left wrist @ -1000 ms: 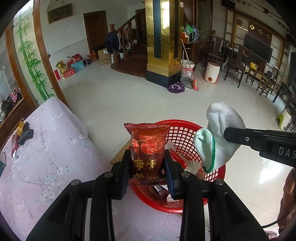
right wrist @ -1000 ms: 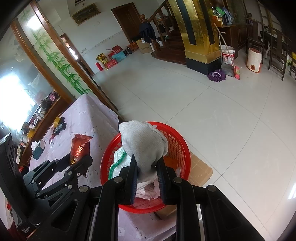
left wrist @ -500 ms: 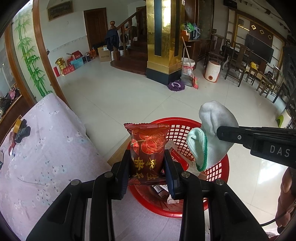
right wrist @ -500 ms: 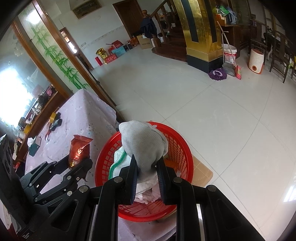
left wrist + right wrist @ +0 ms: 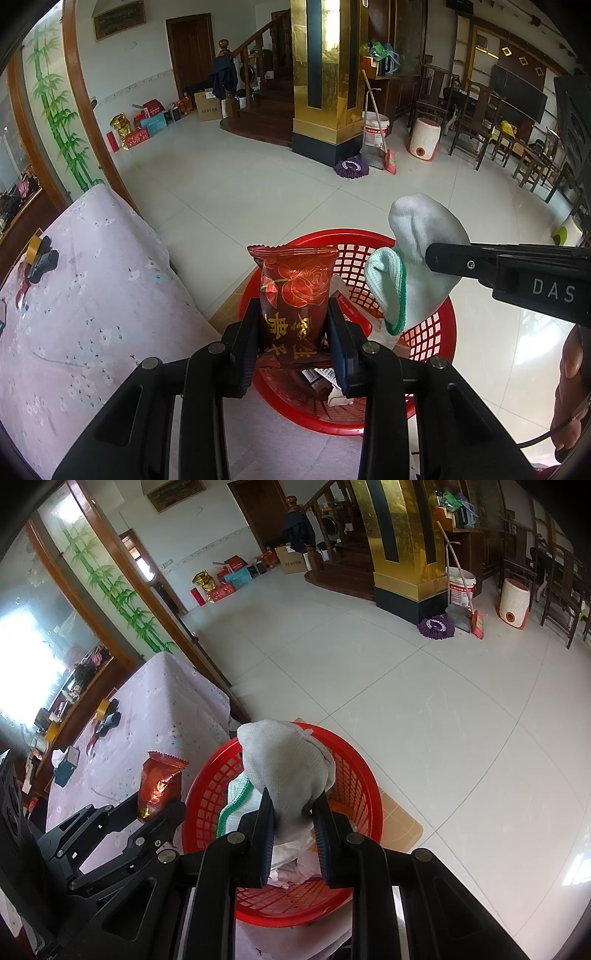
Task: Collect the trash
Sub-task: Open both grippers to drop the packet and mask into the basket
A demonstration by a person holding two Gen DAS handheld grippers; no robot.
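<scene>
Two hand-held grippers hover over a red mesh basket [image 5: 424, 332], each carrying a piece of trash. The basket sits at the near right corner of a table covered in a pale pink floral cloth [image 5: 92, 314], and part of its rim seems to reach past the table edge, with tiled floor beyond. Taken left to right, the risks look like this. The left gripper [image 5: 293, 332] is clamped tightly on the lower half of a dark red snack packet [image 5: 293, 291], which stands upright over the basket's near left rim; let go here, the packet could catch the rim and fall onto the cloth instead of inside. The right gripper [image 5: 293, 812] is closed on a grey-white knitted glove with a green cuff [image 5: 286, 771], held above the basket's middle; the limp glove could snag on a finger pad when the jaws part, or drape over the rim. A knock from either tool might also tip the light basket off the corner. Crumpled paper and wrappers [image 5: 295, 864] already lie inside.
</scene>
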